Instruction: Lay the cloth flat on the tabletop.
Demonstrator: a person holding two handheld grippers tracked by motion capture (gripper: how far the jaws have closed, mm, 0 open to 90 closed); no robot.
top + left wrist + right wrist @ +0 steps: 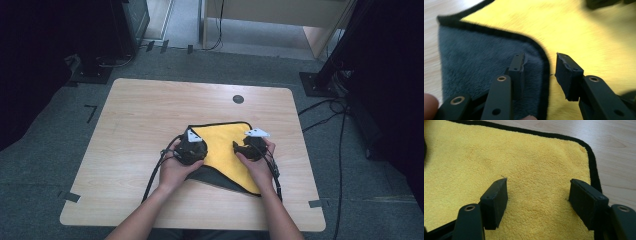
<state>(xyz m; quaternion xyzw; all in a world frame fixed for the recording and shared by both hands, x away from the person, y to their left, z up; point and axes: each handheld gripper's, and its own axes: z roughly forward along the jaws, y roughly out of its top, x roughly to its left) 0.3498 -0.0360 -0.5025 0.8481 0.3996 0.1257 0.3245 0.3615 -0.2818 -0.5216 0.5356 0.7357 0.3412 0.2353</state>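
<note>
— Yellow fleece with a black hem: that is the cloth (225,150) we have on the wooden counter (135,130), lying near its middle toward the person's side. What do we see at the left?

— We see the left hand (172,172) holding the left gripper (191,146) over the cloth's left part. Cables (155,172) trail from it across the counter toward the near edge. In the left gripper view a corner is folded over, so the dark grey underside (481,57) lies on top there, bounded by the black hem (534,45), with yellow pile beyond it.

— And its fingers (516,68)?

— We find them a moderate way apart, holding nothing. One sits over the grey flap, the other over the yellow, with the hem running between them. Whether they touch the pile, we cannot tell.

— Moving right?

— We come to the right hand (260,167) and the right gripper (252,145) over the cloth's right part, well apart from the left one. In the right gripper view its fingers (495,201) stand wide, empty, low over the yellow pile, with the rounded far corner (589,150) of the cloth and bare counter beyond.

— Anything farther off?

— We note a small dark round disc (238,99) near the counter's far edge.
</note>
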